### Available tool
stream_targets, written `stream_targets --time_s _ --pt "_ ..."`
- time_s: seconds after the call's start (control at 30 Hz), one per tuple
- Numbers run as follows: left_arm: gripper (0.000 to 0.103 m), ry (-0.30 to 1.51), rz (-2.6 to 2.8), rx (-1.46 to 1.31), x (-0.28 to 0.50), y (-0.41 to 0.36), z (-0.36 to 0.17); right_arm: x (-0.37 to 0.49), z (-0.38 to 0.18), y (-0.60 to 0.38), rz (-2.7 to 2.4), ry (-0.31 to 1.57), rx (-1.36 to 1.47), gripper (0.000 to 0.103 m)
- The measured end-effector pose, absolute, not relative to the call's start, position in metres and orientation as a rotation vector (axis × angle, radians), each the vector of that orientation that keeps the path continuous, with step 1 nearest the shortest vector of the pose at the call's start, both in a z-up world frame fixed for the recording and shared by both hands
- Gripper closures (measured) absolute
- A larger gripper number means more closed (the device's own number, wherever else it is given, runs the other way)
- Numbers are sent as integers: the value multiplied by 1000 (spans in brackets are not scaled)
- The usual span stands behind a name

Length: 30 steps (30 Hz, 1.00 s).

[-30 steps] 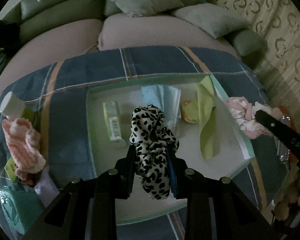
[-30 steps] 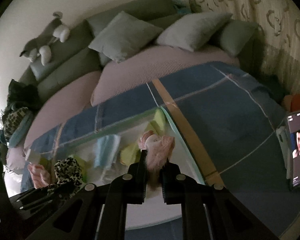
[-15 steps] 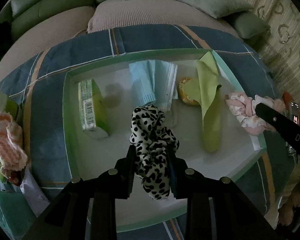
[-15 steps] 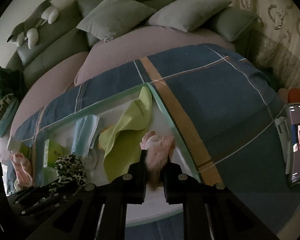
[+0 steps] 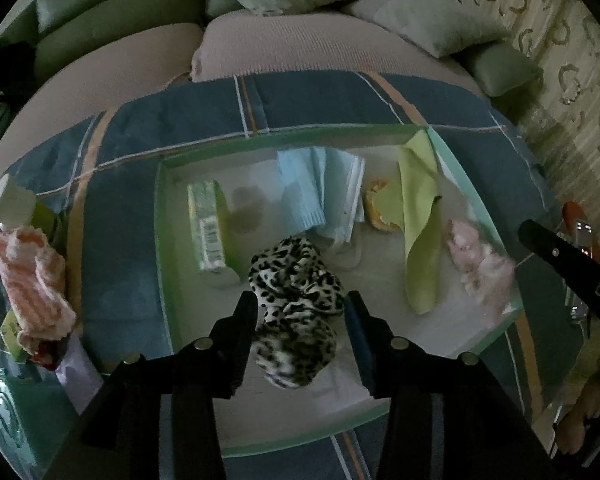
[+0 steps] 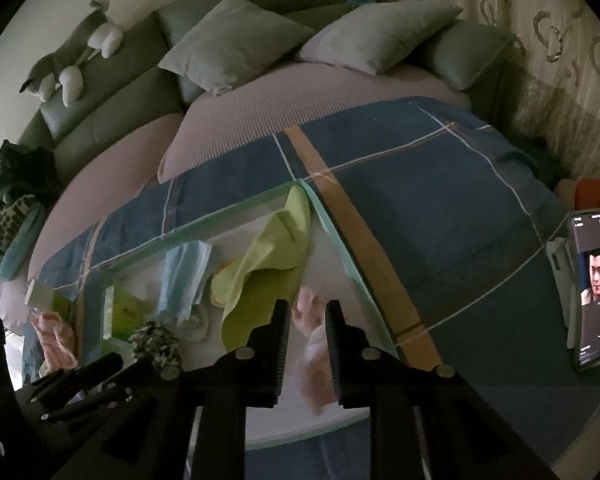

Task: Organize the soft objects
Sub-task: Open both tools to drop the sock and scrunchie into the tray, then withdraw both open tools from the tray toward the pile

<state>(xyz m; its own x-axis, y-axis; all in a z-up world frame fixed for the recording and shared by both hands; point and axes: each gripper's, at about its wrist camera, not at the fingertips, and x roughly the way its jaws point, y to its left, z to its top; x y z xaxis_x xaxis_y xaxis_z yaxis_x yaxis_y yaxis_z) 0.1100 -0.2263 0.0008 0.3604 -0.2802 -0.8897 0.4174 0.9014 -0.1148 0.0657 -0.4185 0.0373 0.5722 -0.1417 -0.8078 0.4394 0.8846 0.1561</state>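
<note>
A leopard-print scrunchie (image 5: 296, 304) lies in the white tray (image 5: 168, 264) between the spread fingers of my left gripper (image 5: 300, 312), which is open. A pink scrunchie (image 6: 314, 344) sits blurred between the parted fingers of my right gripper (image 6: 306, 320), over the tray's right side; it also shows in the left wrist view (image 5: 480, 264). The tray (image 6: 340, 240) holds a green cloth (image 5: 418, 216), blue face masks (image 5: 320, 188) and a green box (image 5: 208, 224). A pink striped sock (image 5: 30, 280) lies left of the tray.
The tray sits on a blue plaid blanket (image 6: 440, 184). A sofa with grey cushions (image 6: 228, 44) and a plush toy (image 6: 68, 64) is behind. A phone (image 6: 594, 288) stands at the right. A teal case (image 5: 4, 412) and a small bottle (image 5: 12, 200) lie at left.
Both grippers have opened. The leopard scrunchie has dropped from the left fingers into the tray, and the pink scrunchie has come loose between the right fingers. The left camera pulled back a little.
</note>
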Motion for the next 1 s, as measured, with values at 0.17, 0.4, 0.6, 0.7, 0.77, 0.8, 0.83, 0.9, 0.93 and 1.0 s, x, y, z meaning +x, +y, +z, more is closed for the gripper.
stream_targets --time_s 0.17,0.4,0.6,0.7,0.77,0.8,0.83,0.9,0.93,1.0 --pt "44 1079 -398 110 114 -210 15 61 47 -416 -346 877 350 82" --pt "34 1049 -304 79 121 -186 24 68 44 -405 -318 910 295 64" --pt "31 1053 -227 28 130 -163 23 72 40 -396 -300 931 262 49" --pt "13 1044 -189 19 133 -155 23 76 36 -391 -290 946 254 42" --pt "13 1044 -174 -2 135 -148 24 79 35 -386 -272 954 242 40" --pt "13 1046 -169 -11 136 -145 23 80 34 -383 -261 957 235 39" --pt "13 1048 -163 -16 136 -143 23 81 34 -381 -254 958 230 35" --pt "13 1055 -144 -12 138 -139 21 82 33 -377 -244 958 224 31" --pt "13 1057 -136 -11 138 -138 20 83 33 -376 -238 956 221 30" --pt "13 1062 -125 -9 138 -136 20 84 33 -373 -230 956 218 25"
